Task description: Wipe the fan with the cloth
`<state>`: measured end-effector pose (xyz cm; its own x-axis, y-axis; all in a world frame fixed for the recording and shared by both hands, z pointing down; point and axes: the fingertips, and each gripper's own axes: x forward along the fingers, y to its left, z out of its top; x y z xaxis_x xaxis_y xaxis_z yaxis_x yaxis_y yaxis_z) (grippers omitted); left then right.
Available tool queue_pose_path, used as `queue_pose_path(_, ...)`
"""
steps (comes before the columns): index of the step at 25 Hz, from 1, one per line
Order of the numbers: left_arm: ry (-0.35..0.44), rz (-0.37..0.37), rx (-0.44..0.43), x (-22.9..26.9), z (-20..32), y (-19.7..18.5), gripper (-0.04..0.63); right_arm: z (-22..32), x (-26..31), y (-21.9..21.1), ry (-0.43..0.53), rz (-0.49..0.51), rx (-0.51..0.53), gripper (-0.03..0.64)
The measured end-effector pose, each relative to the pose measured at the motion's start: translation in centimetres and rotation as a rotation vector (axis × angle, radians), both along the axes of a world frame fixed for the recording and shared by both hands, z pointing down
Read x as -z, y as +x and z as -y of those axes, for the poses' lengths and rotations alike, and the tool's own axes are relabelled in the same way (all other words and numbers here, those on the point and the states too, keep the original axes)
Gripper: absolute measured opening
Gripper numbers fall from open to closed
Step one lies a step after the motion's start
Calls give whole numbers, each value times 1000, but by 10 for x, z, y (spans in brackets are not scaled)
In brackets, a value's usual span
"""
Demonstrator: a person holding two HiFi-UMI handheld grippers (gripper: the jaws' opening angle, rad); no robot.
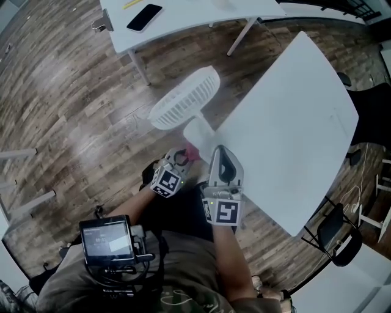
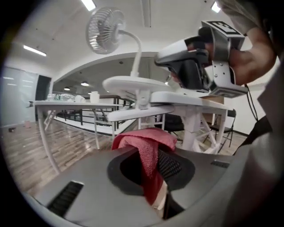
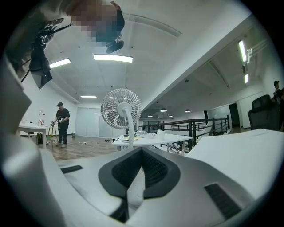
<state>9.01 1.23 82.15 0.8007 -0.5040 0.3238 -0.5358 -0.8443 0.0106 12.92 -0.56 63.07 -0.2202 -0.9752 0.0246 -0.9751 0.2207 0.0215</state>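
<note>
Spreading away to the right of both pairs of jaws, the table point(image 1: 293, 122) is the largest thing here. The right gripper point(image 1: 221, 153) lies level at its near edge. The fan point(image 1: 183, 101) (white, with a round grille on a curved neck) stands just ahead of the jaws at the table's corner. In the right gripper view it rises beyond the fingertips, a little to their left. In the left gripper view its head sits high above and left of them, with its flat base straight ahead. The right gripper's jaws are pressed together. The left gripper point(image 1: 182, 159), just beside it on the left, has its jaws clenched on the cloth point(image 2: 148, 150), a red-pink terry piece. The cloth bunches up over the jaw tips and hangs down between them, close to the fan's base, though I cannot tell if it touches. Far beyond the jaws a dark phone point(image 1: 145, 17) lies on a second table point(image 1: 183, 24).
</note>
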Motion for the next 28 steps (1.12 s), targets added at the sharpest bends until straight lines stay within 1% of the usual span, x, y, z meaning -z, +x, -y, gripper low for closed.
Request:
queue_pose_path(2,-2,-42,-76,10,-18,23,77,-3,1,-5,7,-10,1,0)
queue_pose_path(3,-1,-67,-99,17,-24,33,77,-4,1,-5,7,-9,-4,0)
queue_pose_path(5,-2,-105,-112,28,-25,46,77,-4,2,-1,5,-2,-18,0)
queue_pose_path(7,-3,-116,-100,32,-21,47,75,-4,3,3,5,-4,-29,0)
queue_pose_path(9,-8,-121,-68,30,-17,40,74,-7,5,6,5,-11,-35,0)
queue_pose_path(13,-36,-125,33,25,2,17,74,-8,7,10,-1,-18,-42,0)
queue_pose_path(18,-50,-100,50,27,7,1,74,-9,9,12,-11,-19,-36,0)
queue_pose_path(20,-40,-94,63,26,7,-9,74,-9,7,9,-20,-18,-32,0)
queue_pose_path(22,-54,-104,128,22,16,-27,74,-9,6,7,-25,-14,-28,0)
queue_pose_path(25,-84,-126,261,17,36,-60,74,-9,6,9,-29,-8,-31,0)
queue_pose_path(26,-84,-128,286,16,42,-67,74,-9,6,10,-29,-6,-35,0)
queue_pose_path(27,-82,-123,293,16,46,-70,73,-9,6,12,-30,-5,-40,0)
queue_pose_path(28,-83,-114,278,15,46,-69,74,-9,6,13,-33,-2,-45,0)
